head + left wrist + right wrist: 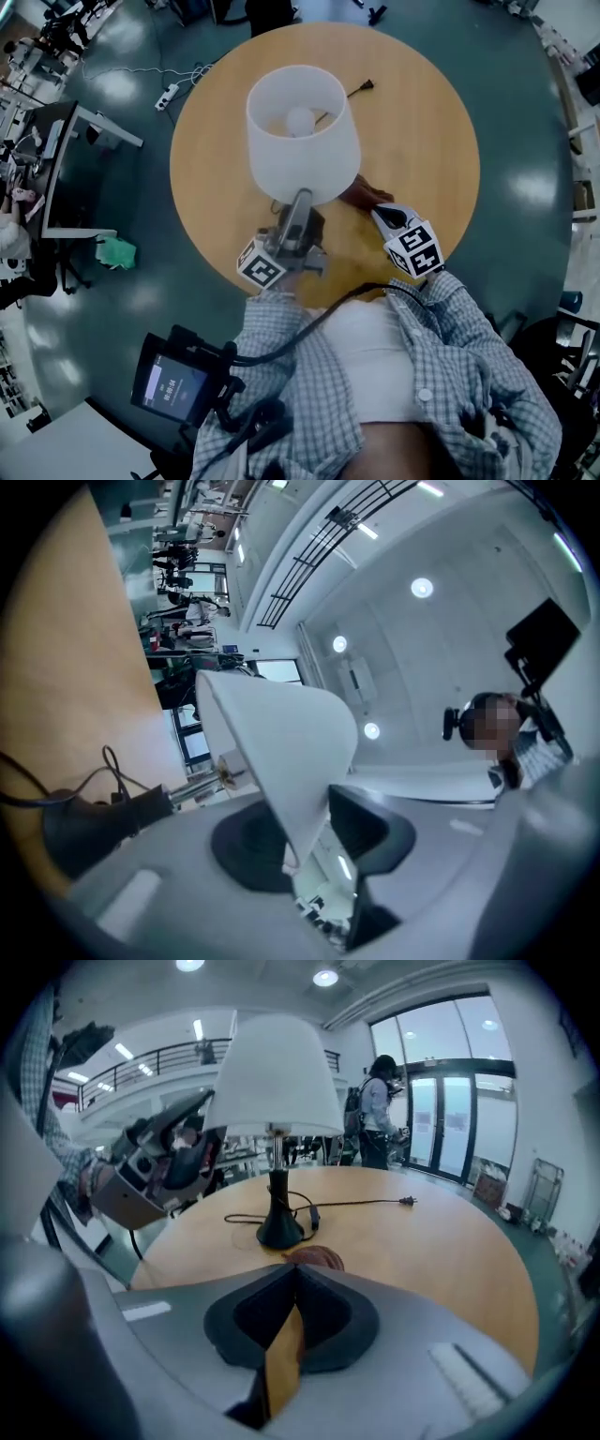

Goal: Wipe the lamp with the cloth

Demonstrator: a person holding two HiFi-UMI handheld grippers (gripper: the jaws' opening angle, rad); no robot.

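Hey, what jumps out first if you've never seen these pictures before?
A white lampshade dominates the middle of the round wooden table, with the left tool clamped on its lower rim. Beside the lamp lies a small brown cloth, with the closed right tool pointing at it.

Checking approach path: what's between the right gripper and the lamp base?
The brown cloth, on the table just before the lamp base; right gripper view.

Round wooden table (431,141) on teal floor (525,94); white power strip (167,96) lies beyond its left edge
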